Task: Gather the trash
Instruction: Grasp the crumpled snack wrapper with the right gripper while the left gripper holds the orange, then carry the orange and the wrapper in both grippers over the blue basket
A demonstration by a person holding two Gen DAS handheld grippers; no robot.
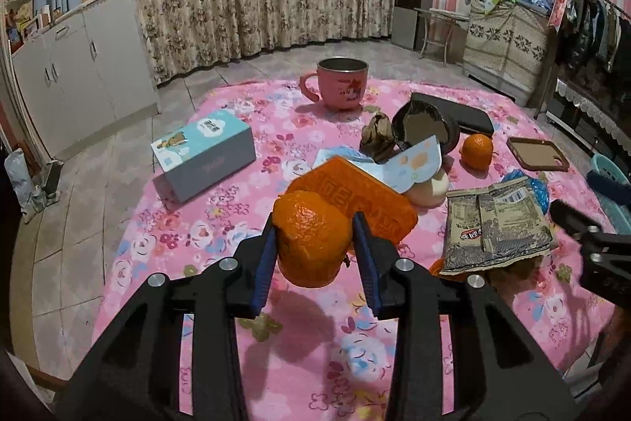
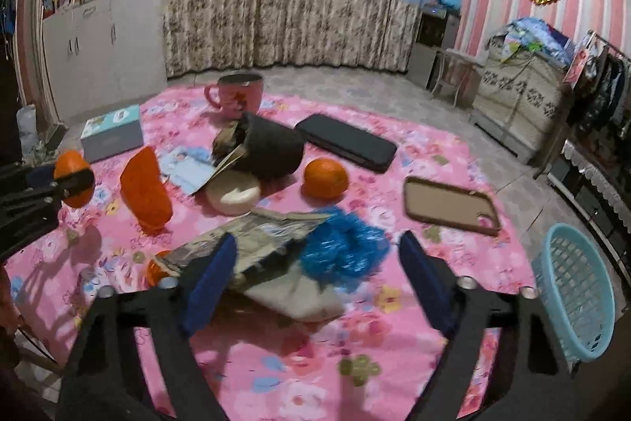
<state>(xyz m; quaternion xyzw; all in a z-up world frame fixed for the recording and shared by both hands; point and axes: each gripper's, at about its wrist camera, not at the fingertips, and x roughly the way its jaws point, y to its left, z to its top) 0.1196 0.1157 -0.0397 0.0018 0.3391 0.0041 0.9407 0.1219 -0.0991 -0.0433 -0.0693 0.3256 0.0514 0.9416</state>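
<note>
Your left gripper (image 1: 313,237) is clamping a piece of orange peel (image 1: 311,235), while your right gripper (image 2: 315,279) is hovering open, straddling the blue wrapper (image 2: 347,251) lying just ahead, basket (image 2: 572,287) to its right.

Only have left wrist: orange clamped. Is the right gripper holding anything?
Observer: No. The right gripper is open, with the wrapper and blue plastic between its fingers, nothing pinched.
Operator: Where's the bin?
Observer: A light-blue basket sits to its right, past the edge of the pink cloth.
Operator: Is my orange off the cloth?
Observer: Looks so. The orange hangs in the left gripper, its shadow on the cloth below.
</note>
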